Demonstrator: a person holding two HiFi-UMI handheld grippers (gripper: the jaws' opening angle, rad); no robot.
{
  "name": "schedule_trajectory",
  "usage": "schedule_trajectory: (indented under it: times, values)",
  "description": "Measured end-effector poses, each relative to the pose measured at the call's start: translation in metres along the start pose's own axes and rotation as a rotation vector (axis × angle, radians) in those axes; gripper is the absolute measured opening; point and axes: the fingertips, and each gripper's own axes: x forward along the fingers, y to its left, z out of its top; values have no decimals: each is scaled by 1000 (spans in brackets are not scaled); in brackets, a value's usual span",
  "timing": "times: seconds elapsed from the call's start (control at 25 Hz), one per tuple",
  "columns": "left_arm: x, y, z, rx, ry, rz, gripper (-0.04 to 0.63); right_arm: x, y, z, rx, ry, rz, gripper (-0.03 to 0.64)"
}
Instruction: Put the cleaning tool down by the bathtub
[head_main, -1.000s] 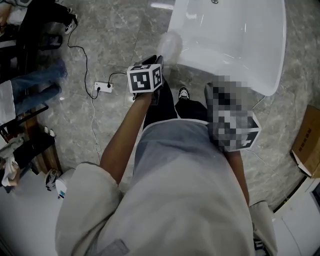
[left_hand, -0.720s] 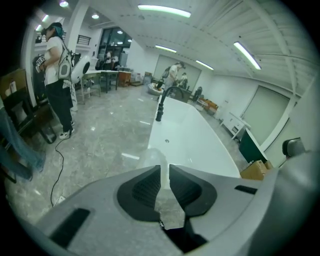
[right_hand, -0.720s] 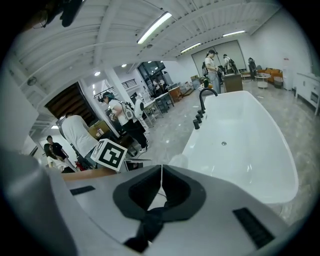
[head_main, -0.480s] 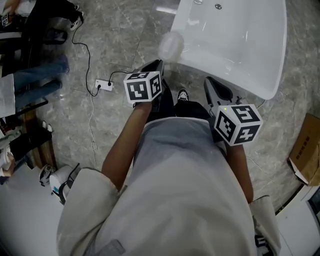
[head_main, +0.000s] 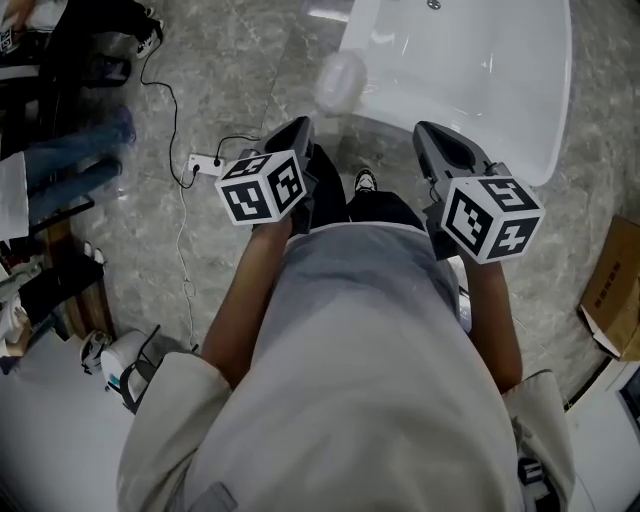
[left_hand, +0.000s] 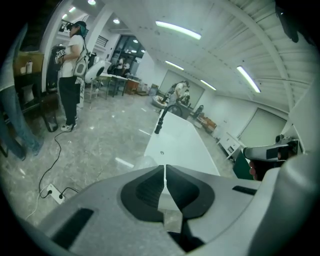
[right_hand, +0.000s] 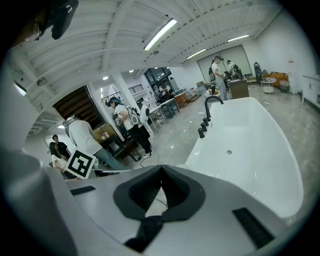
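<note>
Head view — cleaning tool (head_main: 340, 80) beside bathtub (head_main: 500, 90)

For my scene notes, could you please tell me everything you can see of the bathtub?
The bathtub is white and glossy, looking like acrylic or enamel, with a rounded rim and sloping walls. It stands empty and upright on the grey marbled floor. A small drain sits in its bottom, and a black curved tap with black knobs rises from one long rim. A pale round object lies on the floor beside its near corner.
</note>
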Motion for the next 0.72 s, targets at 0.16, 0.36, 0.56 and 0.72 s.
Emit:
schedule_trajectory:
  times: [0.16,0.36,0.56,0.72]
  values:
    - [-14,-4,2,2,-16,-20,15,2,0,3,-6,2,9,11]
    - [-30,-16,0,15,-39,-52,11,1,-1,-4,-17,26,17,11]
    - [-46,-27,6,2,-72,-77,9,2,5,-4,-54,48,32,11]
    - [-54,-29,14,21,-99,-68,9,7,11,-4,-90,73,53,11]
